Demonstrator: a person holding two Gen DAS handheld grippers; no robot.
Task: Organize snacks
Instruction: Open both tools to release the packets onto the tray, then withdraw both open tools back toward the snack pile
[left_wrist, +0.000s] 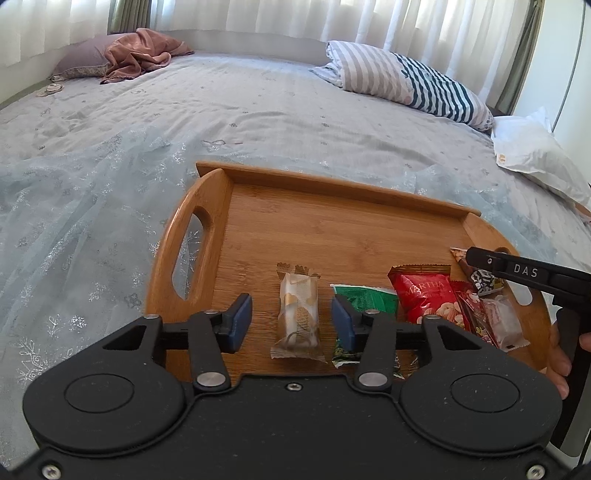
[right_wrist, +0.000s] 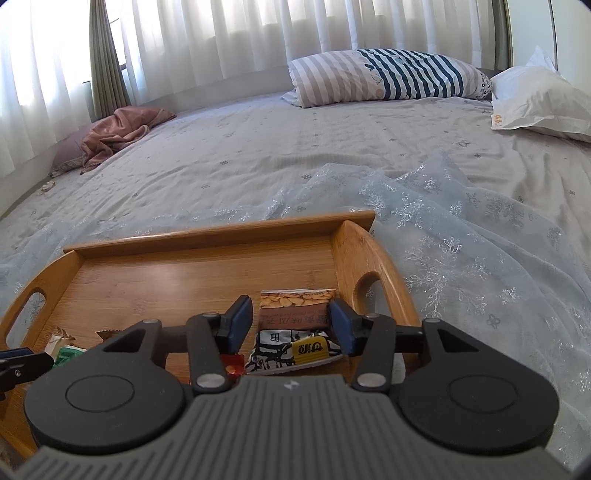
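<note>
Both tongs wide open, empty: left tongs (left_wrist: 291, 319) over beige snack pack (left_wrist: 298, 314), right tongs (right_wrist: 291, 323) astride peanut packet (right_wrist: 295, 312) on tray (left_wrist: 332, 221). Pkts prob. light, crinkly, slippery; pinch mid-body.

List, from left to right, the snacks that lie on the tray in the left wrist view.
gold packet → green packet → red packet → clear packet, all on the tray. The brown packet under the right gripper overlaps, so I leave it out.
</note>
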